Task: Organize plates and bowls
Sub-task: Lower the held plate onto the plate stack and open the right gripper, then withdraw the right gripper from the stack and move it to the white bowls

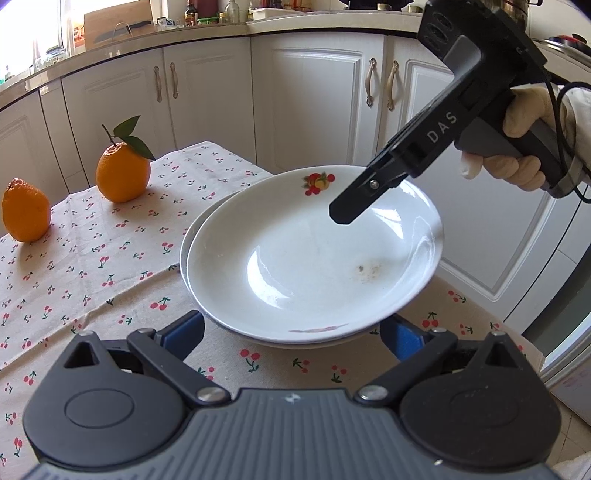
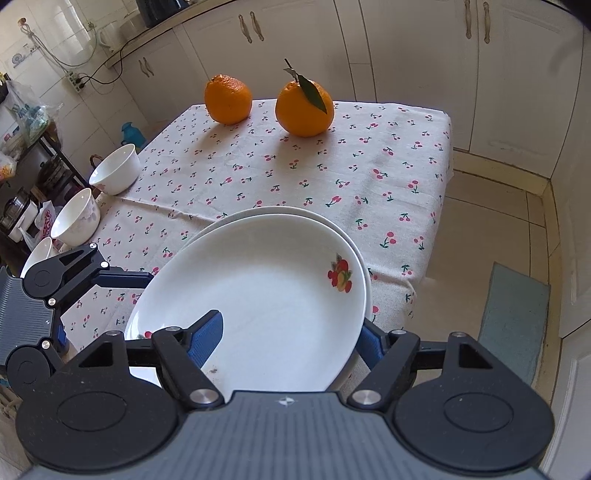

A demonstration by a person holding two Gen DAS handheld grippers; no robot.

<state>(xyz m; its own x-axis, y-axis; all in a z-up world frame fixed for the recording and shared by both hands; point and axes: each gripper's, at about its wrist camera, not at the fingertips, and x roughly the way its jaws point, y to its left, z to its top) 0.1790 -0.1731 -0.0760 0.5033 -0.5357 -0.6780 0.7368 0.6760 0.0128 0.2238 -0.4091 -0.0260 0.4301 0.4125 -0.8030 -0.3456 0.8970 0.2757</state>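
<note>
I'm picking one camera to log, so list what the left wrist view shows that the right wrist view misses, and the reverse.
Only the left wrist view: the gloved hand holding the right gripper above the top plate, and bottles on the counter.

Only the right wrist view: white bowls at the table's left edge, the floor mat, and the left gripper beside the plate.

Both: two stacked plates, the fruit decal, two oranges, the cherry-print tablecloth, and white cabinets.
</note>
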